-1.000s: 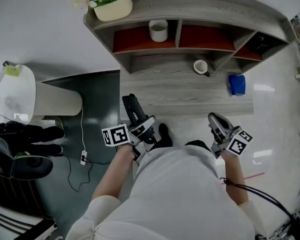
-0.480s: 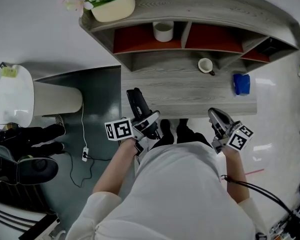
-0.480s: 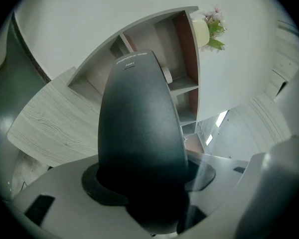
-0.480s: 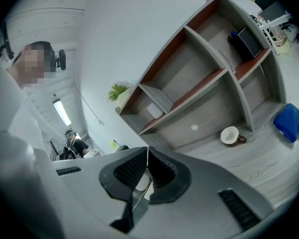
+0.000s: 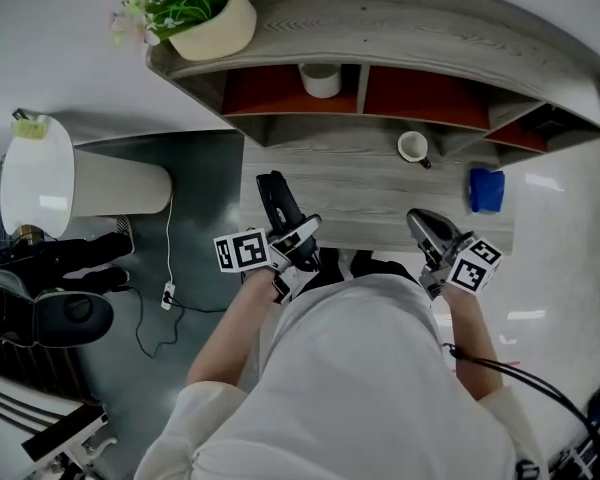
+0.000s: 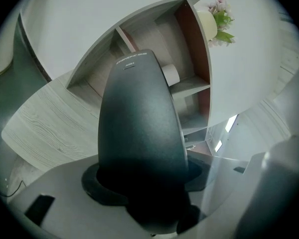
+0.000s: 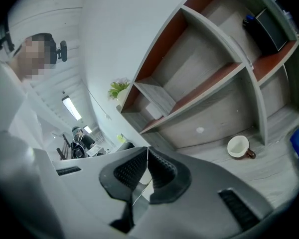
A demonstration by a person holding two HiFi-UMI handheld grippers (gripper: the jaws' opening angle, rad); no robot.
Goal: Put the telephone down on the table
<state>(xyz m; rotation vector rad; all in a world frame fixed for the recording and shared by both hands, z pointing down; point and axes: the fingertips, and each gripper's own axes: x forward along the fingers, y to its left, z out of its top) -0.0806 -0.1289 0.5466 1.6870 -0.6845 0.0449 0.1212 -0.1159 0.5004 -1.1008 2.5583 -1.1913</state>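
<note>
1. Head view, looking steeply down: a grey wood-grain bench [image 5: 380, 193] lies ahead of the person, with a curved shelf unit [image 5: 430, 28] with red-backed compartments along its far side.
2. A white cylindrical bin [image 5: 80, 183] stands on the dark floor, left of the bench.
3. Both bare forearms reach forward from the white-shirted torso. The left one angles inward with the elbow bent. The right one runs nearly straight ahead.
4. A cream flower pot [image 5: 212, 23] sits on the left end of the shelf unit's top.
5. The telephone [image 5: 278, 206], a dark handset, is over the bench's near left corner. Its long axis runs from the jaws away from the person toward the shelves, leaning slightly left. Whether it touches the wood cannot be told.
6. The left tool [image 5: 295, 240] is clamped on the handset's near end, its marker cube [image 5: 242, 251] on the outer side. In the left gripper view the telephone [image 6: 139, 128] rises out of the tool [image 6: 144, 183] and points at the shelf unit.
7. The right tool [image 5: 427, 230] hangs over the bench's near edge. In the right gripper view its [image 7: 145, 158] ribbed pads meet with nothing between them.
8. A blue object [image 5: 486, 190] lies at the bench's right end.
9. A white mug [image 5: 413, 147] stands on the bench near the shelf unit, well apart from both tools.
</note>
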